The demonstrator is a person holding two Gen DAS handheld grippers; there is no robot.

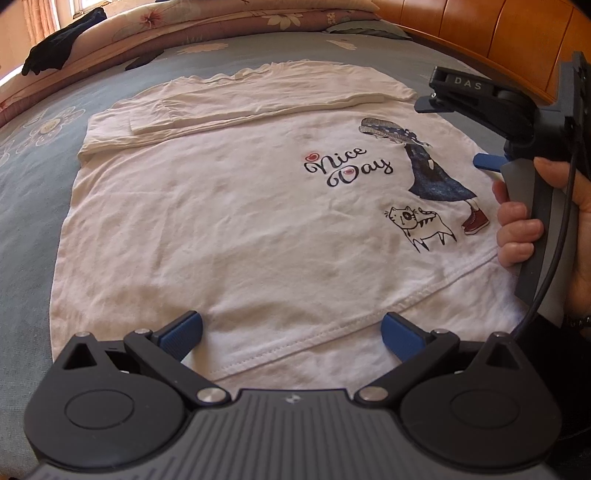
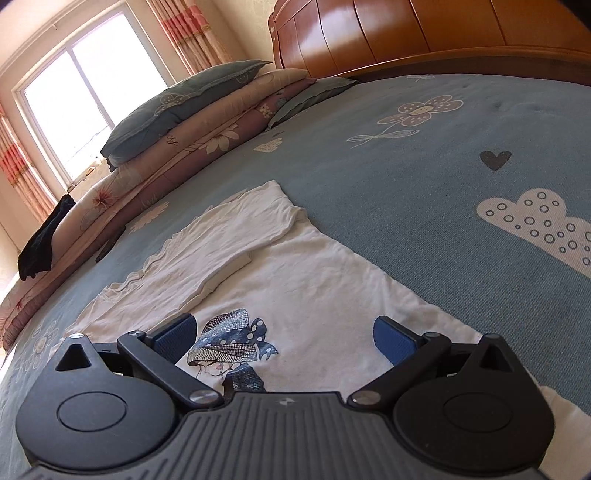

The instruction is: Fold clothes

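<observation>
A white T-shirt (image 1: 229, 221) with a "Nice Day" girl-and-cat print lies flat on the bed; its far side and sleeve (image 1: 258, 99) are folded inward. My left gripper (image 1: 291, 332) is open, hovering over the near hem, holding nothing. My right gripper (image 2: 282, 336) is open over the printed girl's hat on the same T-shirt (image 2: 332, 295), holding nothing. In the left wrist view the right gripper (image 1: 458, 133) shows at the right edge, held by a hand.
The blue patterned bedspread (image 2: 424, 177) surrounds the shirt. Folded quilts and pillows (image 2: 192, 129) are stacked along the far side, with a black garment (image 2: 40, 240) draped on them. A wooden headboard (image 2: 424, 33) stands at the right.
</observation>
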